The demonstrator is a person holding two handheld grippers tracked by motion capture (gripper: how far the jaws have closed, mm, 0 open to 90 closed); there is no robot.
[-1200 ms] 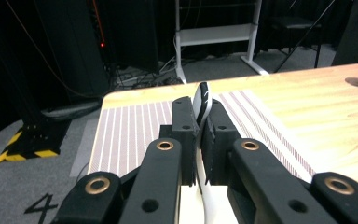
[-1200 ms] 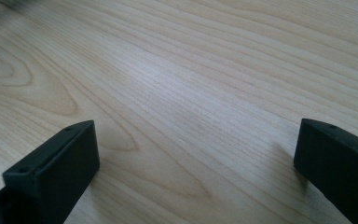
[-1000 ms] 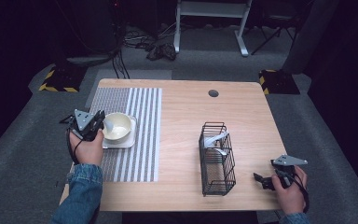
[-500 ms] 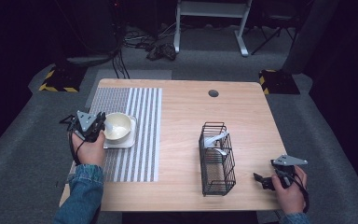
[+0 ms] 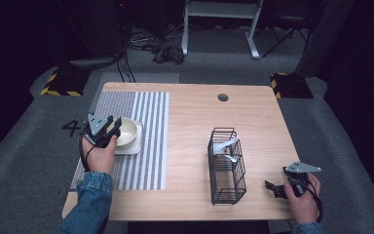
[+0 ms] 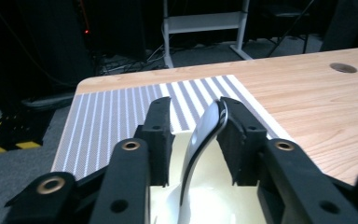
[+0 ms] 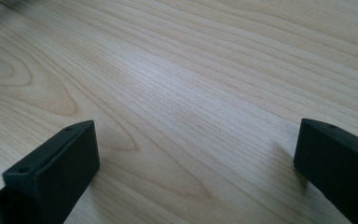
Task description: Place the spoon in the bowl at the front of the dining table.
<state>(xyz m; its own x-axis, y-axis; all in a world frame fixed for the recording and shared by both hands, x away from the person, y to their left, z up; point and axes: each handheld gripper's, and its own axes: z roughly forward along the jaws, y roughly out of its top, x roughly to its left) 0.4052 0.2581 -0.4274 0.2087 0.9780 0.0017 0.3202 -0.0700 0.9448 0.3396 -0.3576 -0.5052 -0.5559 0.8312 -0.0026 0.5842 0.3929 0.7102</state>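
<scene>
On striped mat [image 5: 141, 146], bowl [image 5: 126, 134] rim sits between left gripper [image 5: 112, 127] jaws.

In the left gripper view the bowl [image 6: 205, 140] runs off the bottom edge, and the jaws of the left gripper [image 6: 193, 135] hide most of its rim; whether the right pad touches the rim cannot be told. In the high view that gripper [image 5: 108, 130] covers the bowl's [image 5: 126, 132] near side, and the plate [image 5: 130, 146] under it is partly hidden. The white pieces [image 5: 224, 148] in the basket [image 5: 226, 168] are too small to name. The right gripper's [image 7: 193, 158] jaws are cut off by the frame's bottom edge. The table's [image 7: 177, 70] far corner is blurred.
</scene>
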